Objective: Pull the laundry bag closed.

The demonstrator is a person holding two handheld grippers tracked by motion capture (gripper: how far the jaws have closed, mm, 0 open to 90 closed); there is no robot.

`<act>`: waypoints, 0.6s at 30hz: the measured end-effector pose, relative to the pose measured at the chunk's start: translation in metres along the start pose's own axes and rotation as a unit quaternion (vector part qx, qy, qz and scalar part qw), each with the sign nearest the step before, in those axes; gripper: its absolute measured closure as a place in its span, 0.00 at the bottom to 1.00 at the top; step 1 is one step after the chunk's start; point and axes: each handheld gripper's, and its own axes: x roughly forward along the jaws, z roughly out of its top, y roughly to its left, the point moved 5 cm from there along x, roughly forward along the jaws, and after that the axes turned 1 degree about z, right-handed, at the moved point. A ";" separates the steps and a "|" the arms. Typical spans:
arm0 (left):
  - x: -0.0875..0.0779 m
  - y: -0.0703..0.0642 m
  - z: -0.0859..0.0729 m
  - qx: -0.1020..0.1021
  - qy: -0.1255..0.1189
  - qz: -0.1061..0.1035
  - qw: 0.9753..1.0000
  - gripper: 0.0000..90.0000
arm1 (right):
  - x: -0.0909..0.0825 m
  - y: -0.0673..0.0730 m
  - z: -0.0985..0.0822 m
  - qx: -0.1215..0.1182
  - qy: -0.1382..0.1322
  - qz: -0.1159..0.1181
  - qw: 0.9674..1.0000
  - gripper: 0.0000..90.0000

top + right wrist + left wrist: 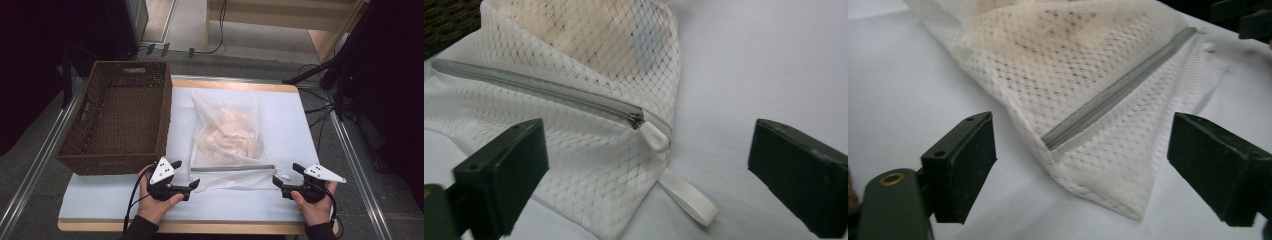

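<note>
White mesh laundry bag lies flat on white table cover, approx centre, w/ pale cream cloth bunched inside. Grey zip runs across the bag's near end, looks fully closed; white puller tab sits at the end nearest the R gripper, w/ a white ribbon loop sticking out of the corner below it onto the cover.

L gripper at bag's near-left corner, held in person's left hand. Jaws wide apart, nothing between the pads. In left gripper view the bag corner lies ahead of the gap, not touching either jaw; zip's closed end is just past it.

R gripper at bag's near-right corner, in right hand. Jaws also wide, not gripping. In right gripper view the puller tab and bag corner lie ahead between the two jaws; left jaw overlaps the mesh in the pic, can't tell if touching. Right jaw is over bare cover, well clear of bag.

Both grippers low, near table, pointing in toward the bag from either side.

Brown wicker basket stands on table's left side, right wall just beside the bag's left edge; contact unclear. Wooden table edge visible at far side.
</note>
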 end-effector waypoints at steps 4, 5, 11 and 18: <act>-0.004 0.000 0.001 0.000 -0.014 -0.024 1.000 0.01 | -0.002 0.000 0.000 0.001 -0.002 0.006 1.000 0.00; -0.006 0.000 0.000 0.003 -0.015 -0.023 1.000 0.01 | -0.002 -0.001 0.000 0.003 -0.003 0.006 1.000 0.00; -0.014 0.003 -0.001 0.005 -0.025 -0.021 0.999 0.00 | -0.003 -0.002 0.001 0.001 -0.004 0.005 1.000 0.00; -0.024 0.007 -0.005 0.008 -0.033 -0.018 0.999 0.00 | -0.006 -0.006 0.001 0.004 -0.008 0.003 1.000 0.00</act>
